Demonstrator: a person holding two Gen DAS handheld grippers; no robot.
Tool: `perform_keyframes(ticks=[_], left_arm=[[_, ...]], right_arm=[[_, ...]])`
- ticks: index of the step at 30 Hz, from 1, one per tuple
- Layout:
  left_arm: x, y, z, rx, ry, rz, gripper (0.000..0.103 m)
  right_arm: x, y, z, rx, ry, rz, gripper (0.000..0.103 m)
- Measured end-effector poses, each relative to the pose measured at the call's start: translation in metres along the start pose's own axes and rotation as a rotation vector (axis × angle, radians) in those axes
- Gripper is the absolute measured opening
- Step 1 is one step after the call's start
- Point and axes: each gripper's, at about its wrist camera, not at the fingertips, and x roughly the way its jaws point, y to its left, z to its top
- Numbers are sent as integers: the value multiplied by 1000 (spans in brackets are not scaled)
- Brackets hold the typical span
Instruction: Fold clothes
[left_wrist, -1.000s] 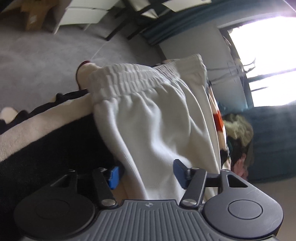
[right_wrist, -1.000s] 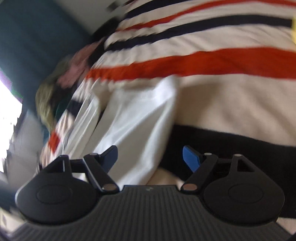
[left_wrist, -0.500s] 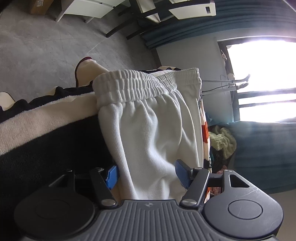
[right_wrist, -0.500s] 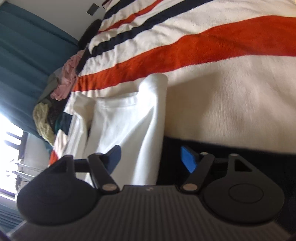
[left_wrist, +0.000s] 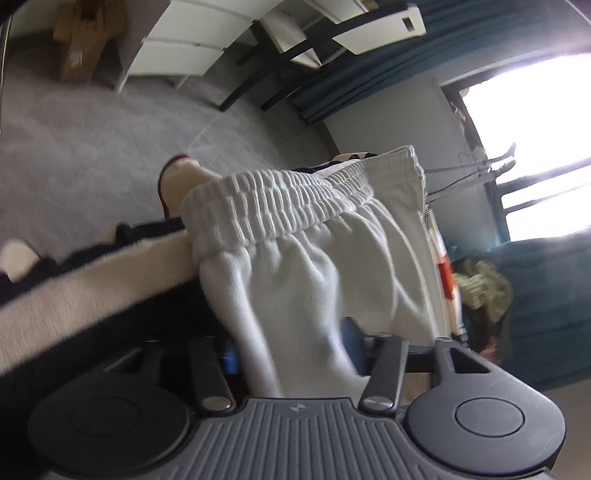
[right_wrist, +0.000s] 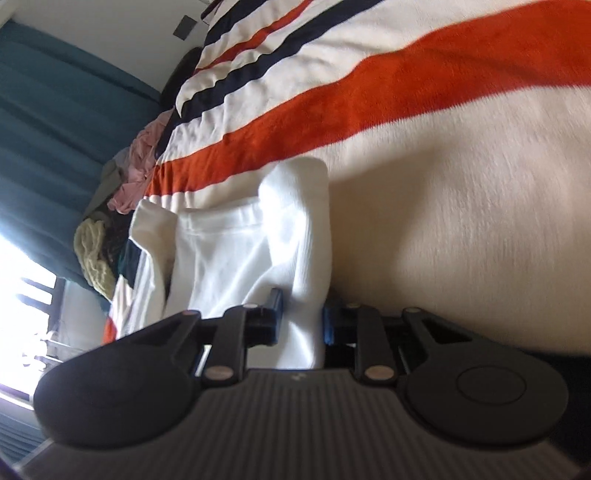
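Observation:
White sweat shorts (left_wrist: 314, 266) with a ribbed elastic waistband lie on a striped blanket (right_wrist: 443, 155). In the left wrist view the waistband is at the far end and the fabric runs down between my left gripper's (left_wrist: 291, 354) blue-padded jaws, which have closed in on a bunch of it. In the right wrist view the shorts (right_wrist: 240, 251) show their hem end; my right gripper (right_wrist: 303, 325) is shut on a fold of the white cloth near its right edge.
The blanket has cream, orange and navy stripes and a black band near me. A heap of other clothes (right_wrist: 122, 192) lies at the far end by teal curtains (right_wrist: 55, 110). Grey carpet (left_wrist: 92, 155), white furniture and a chair stand beyond the bed.
Both grippers went from open around the shorts to closed on the fabric. The right gripper moved in over the shorts' edge.

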Motion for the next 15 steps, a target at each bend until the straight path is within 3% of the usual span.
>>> perform_keyframes(ticks=[4, 8, 15], left_arm=[[-4, -3, 3, 26, -25, -7, 22], [-19, -16, 2, 103, -73, -29, 10], [-69, -36, 13, 27, -222, -196, 5]], right_arm=[[-1, 6, 0, -30, -4, 10, 7], [-14, 9, 4, -34, -22, 45, 5], [-41, 34, 35, -31, -59, 174, 5]])
